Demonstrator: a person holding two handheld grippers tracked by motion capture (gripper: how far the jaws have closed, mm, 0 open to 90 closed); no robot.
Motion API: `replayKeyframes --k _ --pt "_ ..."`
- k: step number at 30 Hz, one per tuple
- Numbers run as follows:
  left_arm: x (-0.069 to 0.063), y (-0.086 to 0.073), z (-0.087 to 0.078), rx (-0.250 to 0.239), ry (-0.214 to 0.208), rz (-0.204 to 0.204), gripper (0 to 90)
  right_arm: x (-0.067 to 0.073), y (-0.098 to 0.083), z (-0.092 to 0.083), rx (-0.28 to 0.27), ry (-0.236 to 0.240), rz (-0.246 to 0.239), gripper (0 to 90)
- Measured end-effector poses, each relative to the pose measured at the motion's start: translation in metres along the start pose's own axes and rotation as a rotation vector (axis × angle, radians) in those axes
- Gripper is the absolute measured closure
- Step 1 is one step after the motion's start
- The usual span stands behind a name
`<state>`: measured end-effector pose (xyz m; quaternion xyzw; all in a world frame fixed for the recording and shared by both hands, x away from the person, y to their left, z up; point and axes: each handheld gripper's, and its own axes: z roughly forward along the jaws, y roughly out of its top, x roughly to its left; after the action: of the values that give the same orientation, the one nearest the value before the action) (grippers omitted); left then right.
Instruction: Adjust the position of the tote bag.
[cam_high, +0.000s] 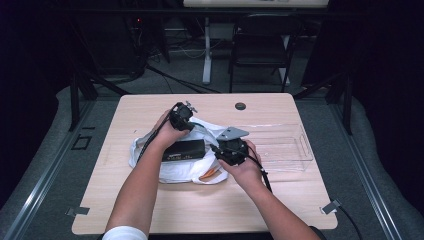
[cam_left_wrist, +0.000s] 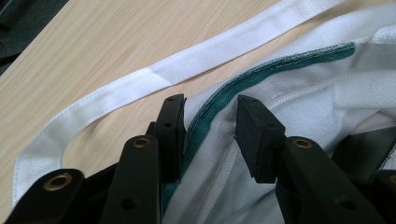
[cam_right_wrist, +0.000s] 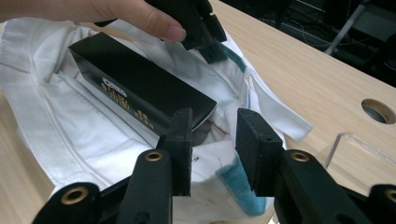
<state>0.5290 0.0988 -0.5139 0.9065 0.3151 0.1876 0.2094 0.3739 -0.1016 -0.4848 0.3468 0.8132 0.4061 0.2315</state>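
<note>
A white cloth bag (cam_high: 175, 172) lies open at the middle of the table, and a long black box (cam_high: 184, 149) with pale lettering rests in its mouth. My left gripper (cam_high: 190, 124) is at the bag's far rim. In the left gripper view its jaws (cam_left_wrist: 210, 116) stand apart, with the green-trimmed hem (cam_left_wrist: 280, 63) of the bag (cam_left_wrist: 303, 93) running between them unpinched. My right gripper (cam_high: 217, 149) is at the bag's right side. Its jaws (cam_right_wrist: 212, 130) are apart too, around the near corner of the box (cam_right_wrist: 140, 84), without touching it.
A clear plastic tray (cam_high: 305, 145) stands to the right of the bag. An orange item (cam_high: 209, 173) pokes out at the bag's near edge, and something teal (cam_right_wrist: 233, 182) lies inside. The bag's strap (cam_left_wrist: 187, 70) trails over bare wood. A cable hole (cam_high: 240, 106) sits at the far edge.
</note>
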Motion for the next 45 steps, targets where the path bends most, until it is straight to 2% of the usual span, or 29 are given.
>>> replayKeyframes --k 3,6,9,23,31,38,39,41,43,45 --pt "0.001 0.0 0.001 0.005 -0.002 -0.004 63.3 -0.003 -0.002 0.0 0.015 0.0 0.005 69.6" --pt "0.0 0.001 0.002 0.008 -0.001 -0.004 63.5 -0.004 -0.005 0.001 0.033 -0.01 0.002 77.0" --pt "0.001 0.001 0.004 0.01 -0.005 -0.008 63.6 -0.005 -0.008 0.002 0.043 -0.006 0.005 79.1" --pt "0.0 0.001 0.007 0.02 -0.008 -0.011 63.6 -0.007 -0.011 0.002 0.052 -0.005 0.017 79.9" --pt "0.0 0.001 0.005 0.016 -0.006 -0.031 62.9 -0.006 -0.01 0.002 0.049 0.005 0.02 78.8" --pt "-0.001 0.003 -0.007 0.004 -0.003 -0.044 61.2 -0.008 -0.01 0.0 0.044 0.007 0.036 77.8" --pt "-0.002 0.002 -0.009 -0.003 -0.009 -0.051 60.6 -0.009 -0.011 0.0 0.042 0.008 0.036 77.6" --pt "-0.004 0.001 -0.016 -0.03 -0.039 -0.095 58.3 -0.009 -0.011 -0.001 0.044 0.009 0.03 77.1" --pt "-0.003 -0.002 -0.024 -0.056 -0.039 -0.098 58.6 -0.01 -0.011 -0.002 0.04 0.006 0.029 76.6" --pt "-0.002 -0.005 -0.031 -0.073 -0.041 -0.118 58.6 -0.011 -0.01 -0.004 0.037 0.009 0.029 76.4"
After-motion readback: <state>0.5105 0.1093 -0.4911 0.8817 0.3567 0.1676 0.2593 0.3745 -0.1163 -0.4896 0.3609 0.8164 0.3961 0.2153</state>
